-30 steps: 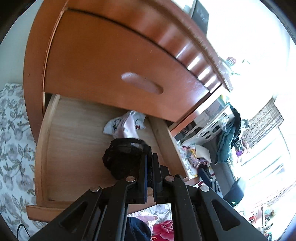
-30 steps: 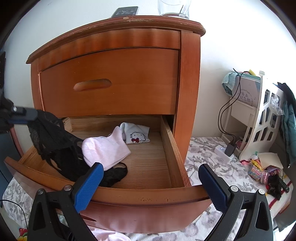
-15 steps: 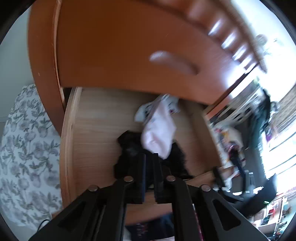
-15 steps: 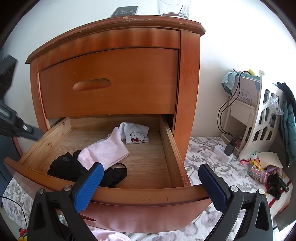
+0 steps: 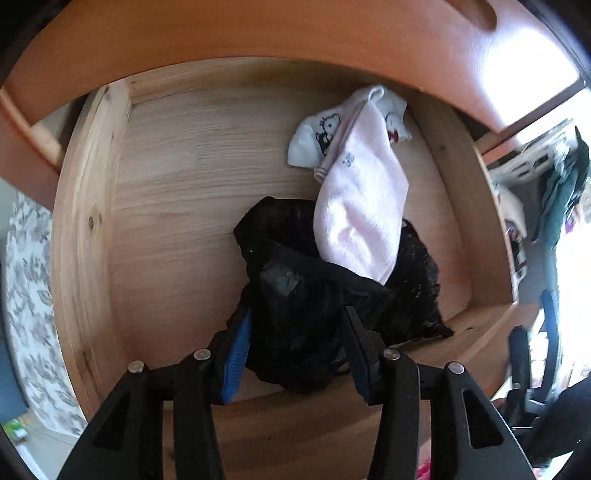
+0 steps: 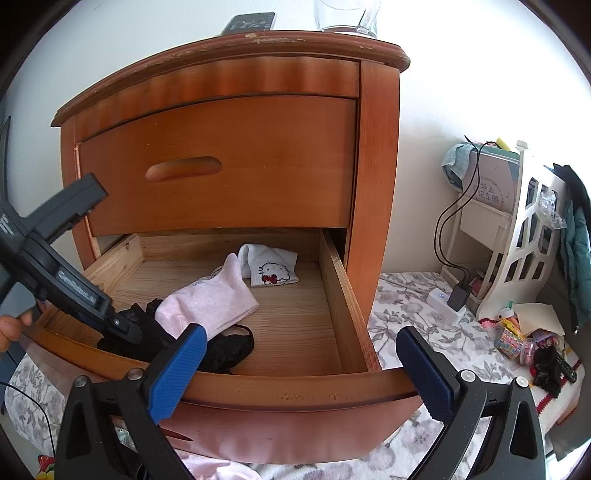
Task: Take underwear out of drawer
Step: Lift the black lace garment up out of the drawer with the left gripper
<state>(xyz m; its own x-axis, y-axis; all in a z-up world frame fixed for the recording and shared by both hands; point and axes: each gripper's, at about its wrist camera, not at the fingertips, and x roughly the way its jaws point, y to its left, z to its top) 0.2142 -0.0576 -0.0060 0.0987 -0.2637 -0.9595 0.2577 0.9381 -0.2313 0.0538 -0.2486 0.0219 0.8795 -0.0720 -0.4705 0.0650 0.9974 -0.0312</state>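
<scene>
Black lace underwear (image 5: 295, 295) lies crumpled at the front of the open lower drawer (image 5: 81, 221). A pale pink sock (image 5: 362, 214) is draped over its far side. My left gripper (image 5: 297, 339) points steeply down into the drawer with its jaws opening. The black fabric sits between the blue pads (image 5: 236, 347), which do not clamp it. In the right wrist view the underwear (image 6: 229, 350) shows behind the drawer front (image 6: 295, 387). My right gripper (image 6: 301, 369) hovers open before that front, holding nothing.
A white cartoon-cat sock (image 6: 269, 266) lies at the drawer's back. The upper drawer (image 6: 221, 166) is closed, and a glass (image 6: 347, 14) stands on top. Right of the nightstand are floral bedding (image 6: 406, 314), a charger (image 6: 458, 295) and a white rack (image 6: 517, 240).
The black underwear, held up at the drawer's left a second ago, now lies in the drawer. My left gripper tipped downward, sank toward it and spread its jaws. The right gripper stayed put.
</scene>
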